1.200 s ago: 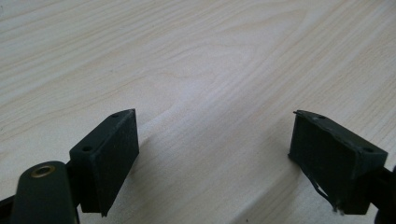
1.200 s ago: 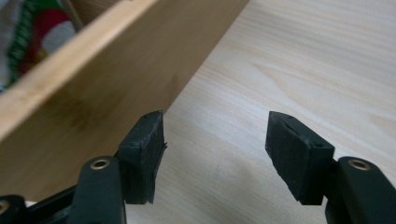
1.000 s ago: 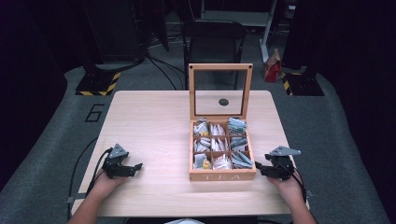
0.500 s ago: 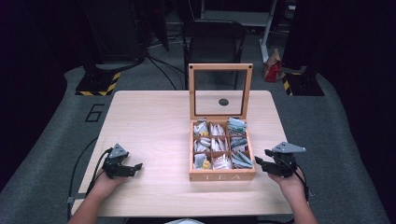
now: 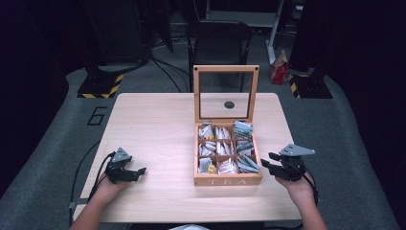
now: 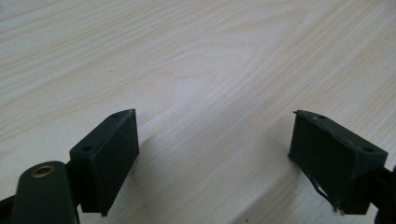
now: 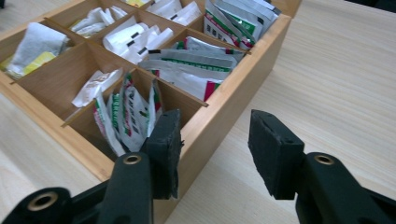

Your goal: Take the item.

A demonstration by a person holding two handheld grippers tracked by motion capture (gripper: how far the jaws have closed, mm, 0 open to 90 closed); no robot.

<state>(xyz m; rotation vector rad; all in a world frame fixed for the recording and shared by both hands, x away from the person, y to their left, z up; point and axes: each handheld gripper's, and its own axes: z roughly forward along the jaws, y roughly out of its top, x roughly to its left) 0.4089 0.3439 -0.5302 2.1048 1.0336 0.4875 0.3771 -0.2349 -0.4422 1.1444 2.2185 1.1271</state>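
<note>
Right gripper [image 5: 269,164], jaws apart and empty, should straddle the tea box [image 5: 228,179] wall squarely at centre frame (left gripper [image 5: 136,172] idles open, lower left).

A pale wooden table with a light grain [image 5: 158,120] stands on a grey carpeted floor [image 5: 52,129] marked with a dark numeral six [image 5: 97,115]. Beyond the table's far edge sits a black chair [image 5: 219,45]. Two black stand bases edged in yellow-and-black hazard stripes [image 5: 100,86] rest on the floor, one to each far side. Black cables [image 5: 167,72] trail across the carpet. A small red object [image 5: 277,71] stands near the right base. The surroundings are dark, the table brightly lit.
</note>
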